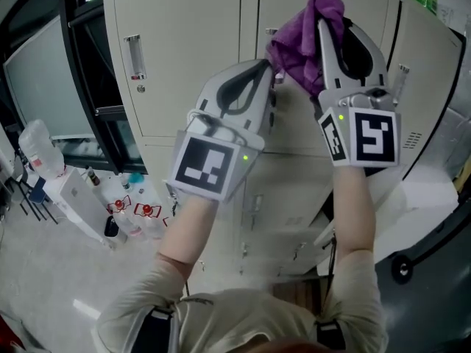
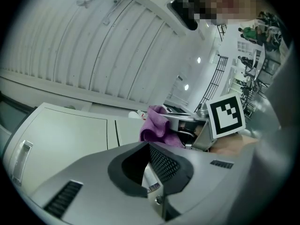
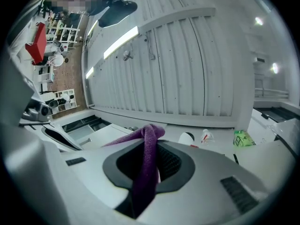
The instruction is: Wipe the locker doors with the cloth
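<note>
The right gripper (image 1: 333, 29) has its fingers clamped on the purple cloth (image 1: 300, 44), which bunches against the locker doors (image 1: 184, 43) high up, over the seam between two upper doors. The left gripper (image 1: 268, 70) sits just beside the cloth's lower left edge, fingers closed together with nothing between them. A handle (image 1: 134, 56) stands well to the left, with bare door panel between. Bottles (image 1: 141, 213) on the floor (image 1: 44, 271) carry red labels, too small to read.
</note>
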The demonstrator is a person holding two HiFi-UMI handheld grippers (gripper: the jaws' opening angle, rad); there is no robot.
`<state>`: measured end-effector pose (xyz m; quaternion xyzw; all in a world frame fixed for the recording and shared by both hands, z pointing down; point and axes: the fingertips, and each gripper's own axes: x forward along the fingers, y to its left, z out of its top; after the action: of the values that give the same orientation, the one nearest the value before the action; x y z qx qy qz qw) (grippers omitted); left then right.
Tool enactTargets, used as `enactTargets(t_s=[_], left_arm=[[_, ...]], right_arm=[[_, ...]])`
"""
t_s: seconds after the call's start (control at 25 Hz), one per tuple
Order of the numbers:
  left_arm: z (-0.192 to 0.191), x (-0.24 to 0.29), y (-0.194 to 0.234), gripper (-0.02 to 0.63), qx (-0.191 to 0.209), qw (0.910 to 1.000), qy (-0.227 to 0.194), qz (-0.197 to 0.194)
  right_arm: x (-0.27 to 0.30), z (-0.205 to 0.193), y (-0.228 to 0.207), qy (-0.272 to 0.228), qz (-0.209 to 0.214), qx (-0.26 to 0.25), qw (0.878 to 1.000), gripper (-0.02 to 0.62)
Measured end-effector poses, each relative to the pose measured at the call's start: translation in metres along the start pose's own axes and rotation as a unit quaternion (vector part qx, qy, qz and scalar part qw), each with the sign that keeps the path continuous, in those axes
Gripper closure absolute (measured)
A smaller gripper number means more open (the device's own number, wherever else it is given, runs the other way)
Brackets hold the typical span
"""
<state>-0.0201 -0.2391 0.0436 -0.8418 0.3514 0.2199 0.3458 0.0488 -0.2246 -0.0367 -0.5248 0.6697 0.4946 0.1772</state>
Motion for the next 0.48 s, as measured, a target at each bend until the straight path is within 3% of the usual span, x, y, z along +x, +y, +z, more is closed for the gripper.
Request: enactTargets(t_s=[0.48], left_arm=[[-0.012, 0.026, 0.007, 0.606, 0.014, 0.9998, 0.009, 0.014]], right_arm=[[0.067, -0.025, -0.001, 0.011, 0.028, -0.020, 0.999, 0.541]])
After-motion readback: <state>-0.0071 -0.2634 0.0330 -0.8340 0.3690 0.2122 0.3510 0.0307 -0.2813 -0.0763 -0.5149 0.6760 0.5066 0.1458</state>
